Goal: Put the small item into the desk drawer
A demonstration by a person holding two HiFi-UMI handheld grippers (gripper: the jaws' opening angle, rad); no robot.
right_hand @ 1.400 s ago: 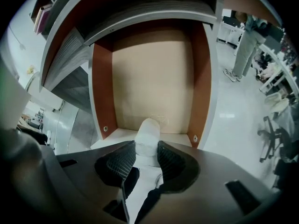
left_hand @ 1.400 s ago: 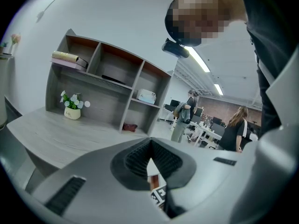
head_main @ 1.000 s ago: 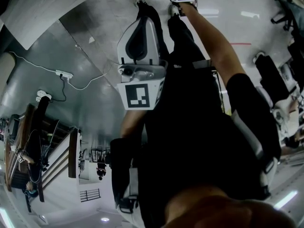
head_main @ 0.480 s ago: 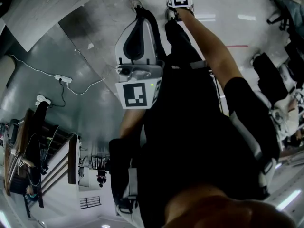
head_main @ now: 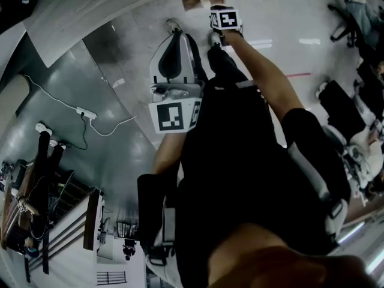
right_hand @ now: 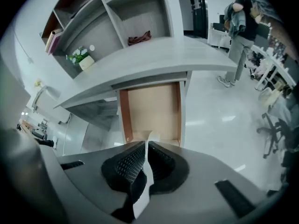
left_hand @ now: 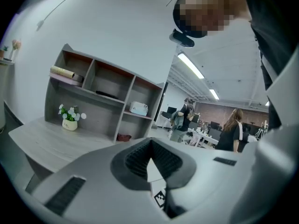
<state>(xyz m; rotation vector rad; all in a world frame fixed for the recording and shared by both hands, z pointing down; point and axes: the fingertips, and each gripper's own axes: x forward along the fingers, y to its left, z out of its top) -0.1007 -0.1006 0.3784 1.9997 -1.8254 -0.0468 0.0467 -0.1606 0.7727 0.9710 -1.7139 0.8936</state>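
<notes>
Raised since earlier, right tool [right_hand: 147, 145] just closed onto white small item [right_hand: 147, 174], lengthwise toward the drawer [right_hand: 124, 118]; left tool [left_hand: 151, 144] pressed together.

The head view is dim, with glare streaks on the glossy pale floor [head_main: 288, 17]. Long ceiling strip lights [left_hand: 189, 65] brighten the fisheye-bent gripper views, where the grey right gripper [right_hand: 147, 144] blurs.

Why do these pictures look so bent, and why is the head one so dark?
Head view: the person's black clothing fills the middle, and the glossy floor shows bright streaks. Right gripper view: the wide lens bows the desk edge above the open drawer. Left gripper view: the shelf unit leans and curves; a mosaic patch covers a face.
</notes>
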